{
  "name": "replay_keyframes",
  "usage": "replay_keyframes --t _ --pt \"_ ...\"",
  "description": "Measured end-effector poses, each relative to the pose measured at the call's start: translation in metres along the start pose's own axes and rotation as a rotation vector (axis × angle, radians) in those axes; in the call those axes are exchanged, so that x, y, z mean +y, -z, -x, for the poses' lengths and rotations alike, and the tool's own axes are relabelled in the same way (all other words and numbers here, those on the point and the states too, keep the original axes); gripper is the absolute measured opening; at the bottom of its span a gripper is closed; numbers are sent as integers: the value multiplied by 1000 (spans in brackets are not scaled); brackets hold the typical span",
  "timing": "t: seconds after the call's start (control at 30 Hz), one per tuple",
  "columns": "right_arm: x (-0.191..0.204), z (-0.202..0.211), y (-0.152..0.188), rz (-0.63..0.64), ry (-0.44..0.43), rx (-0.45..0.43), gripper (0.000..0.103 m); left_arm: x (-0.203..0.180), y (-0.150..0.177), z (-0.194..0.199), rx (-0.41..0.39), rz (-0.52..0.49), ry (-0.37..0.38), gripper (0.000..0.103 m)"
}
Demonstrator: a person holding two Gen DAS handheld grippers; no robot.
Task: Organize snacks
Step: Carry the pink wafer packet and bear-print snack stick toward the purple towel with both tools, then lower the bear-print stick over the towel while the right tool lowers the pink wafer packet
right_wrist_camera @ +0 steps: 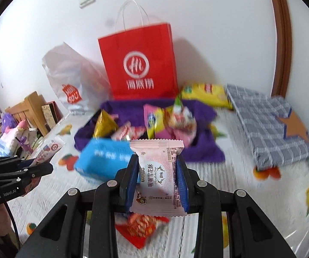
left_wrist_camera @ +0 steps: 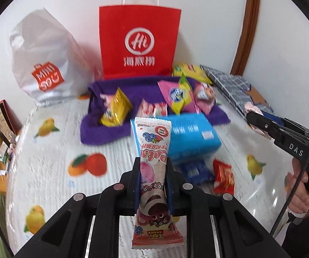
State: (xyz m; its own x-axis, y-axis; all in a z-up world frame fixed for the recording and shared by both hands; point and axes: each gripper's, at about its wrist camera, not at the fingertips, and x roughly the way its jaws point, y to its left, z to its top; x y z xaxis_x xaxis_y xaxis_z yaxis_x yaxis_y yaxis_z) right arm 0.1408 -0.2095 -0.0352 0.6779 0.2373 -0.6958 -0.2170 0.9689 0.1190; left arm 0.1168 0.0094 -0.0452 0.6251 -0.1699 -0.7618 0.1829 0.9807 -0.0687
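Observation:
My left gripper (left_wrist_camera: 152, 163) is shut on a long berry snack bar wrapper (left_wrist_camera: 153, 150), held upright above the table. In the right wrist view that same gripper (right_wrist_camera: 46, 167) shows at the left edge with the bar. My right gripper (right_wrist_camera: 157, 161) is shut on a square pink pastry packet (right_wrist_camera: 159, 176); it also appears at the right of the left wrist view (left_wrist_camera: 253, 118). Beyond both lie a blue box (left_wrist_camera: 188, 137) (right_wrist_camera: 105, 159) and a purple cloth (left_wrist_camera: 102, 129) (right_wrist_camera: 199, 150) bearing several snack packets (left_wrist_camera: 179, 94).
A red paper bag (left_wrist_camera: 138, 43) (right_wrist_camera: 140, 62) and a white plastic bag (left_wrist_camera: 40, 64) stand by the wall. A checked folded cloth (right_wrist_camera: 268, 126) lies at right. A red packet (left_wrist_camera: 224, 176) (right_wrist_camera: 141, 228) and a dark blue packet (left_wrist_camera: 194, 169) rest on the fruit-print tablecloth (left_wrist_camera: 57, 150).

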Motion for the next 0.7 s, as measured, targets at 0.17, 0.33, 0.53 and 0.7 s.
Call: replay_keyframes --t 0.17,0.33,0.53,0.7 --pt "17 2 -31 40 -1 -28 34 11 -24 5 -24 9 -33 18" --pt "29 -8 -56 50 -15 -22 34 27 -41 3 -19 51 -29 18" --pt "35 -27 -78 36 -36 -4 34 39 -57 -1 -26 67 -47 18" --pt "34 -46 -92 20 -39 22 34 44 -66 -4 -27 64 -60 18"
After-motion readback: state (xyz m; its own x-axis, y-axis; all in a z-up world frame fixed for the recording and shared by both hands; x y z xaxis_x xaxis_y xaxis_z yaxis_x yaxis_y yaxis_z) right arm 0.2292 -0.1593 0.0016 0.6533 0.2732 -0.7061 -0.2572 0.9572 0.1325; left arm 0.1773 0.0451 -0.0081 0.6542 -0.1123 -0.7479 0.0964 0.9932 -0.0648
